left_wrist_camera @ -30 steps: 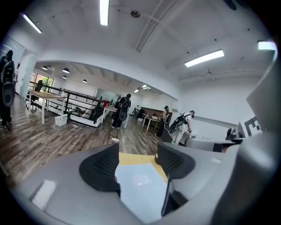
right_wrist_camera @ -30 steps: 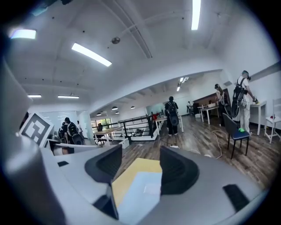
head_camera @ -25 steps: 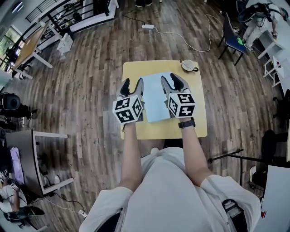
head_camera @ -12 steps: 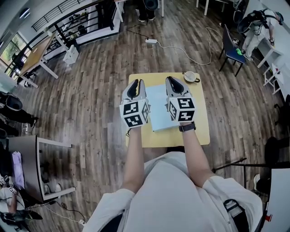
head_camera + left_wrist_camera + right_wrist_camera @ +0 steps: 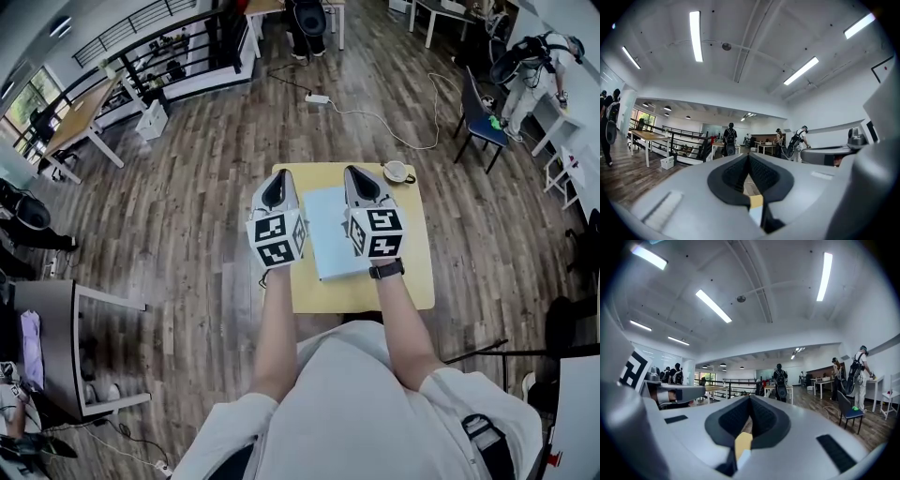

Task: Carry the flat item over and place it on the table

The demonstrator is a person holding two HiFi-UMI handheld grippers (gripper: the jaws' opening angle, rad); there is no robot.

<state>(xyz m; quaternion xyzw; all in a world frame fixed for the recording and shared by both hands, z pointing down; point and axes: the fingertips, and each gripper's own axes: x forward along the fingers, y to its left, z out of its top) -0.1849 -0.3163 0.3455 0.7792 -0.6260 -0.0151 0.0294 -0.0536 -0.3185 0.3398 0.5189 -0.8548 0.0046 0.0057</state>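
In the head view a pale blue flat sheet (image 5: pixel 328 234) lies on the small yellow table (image 5: pixel 410 277), between my two grippers. My left gripper (image 5: pixel 276 183) hovers over the table's left edge, beside the sheet, and is shut with nothing in it. On the sheet's other side, my right gripper (image 5: pixel 361 180) is also shut and empty. Both gripper views look out level across the room and up at the ceiling. In them the left gripper (image 5: pixel 749 158) and the right gripper (image 5: pixel 750 399) have their pads pressed together. Only a sliver of the table (image 5: pixel 743 441) shows below the jaws.
A cup on a saucer (image 5: pixel 397 172) stands at the table's far right corner. A power strip with a white cable (image 5: pixel 317 98) lies on the wood floor beyond. A chair with a blue seat (image 5: pixel 480 108) and a person (image 5: pixel 539 58) are at the far right. Desks and railings line the far left.
Both grippers' jaws have closed from open to shut with nothing in them. The sheet lies flat on the table as before.
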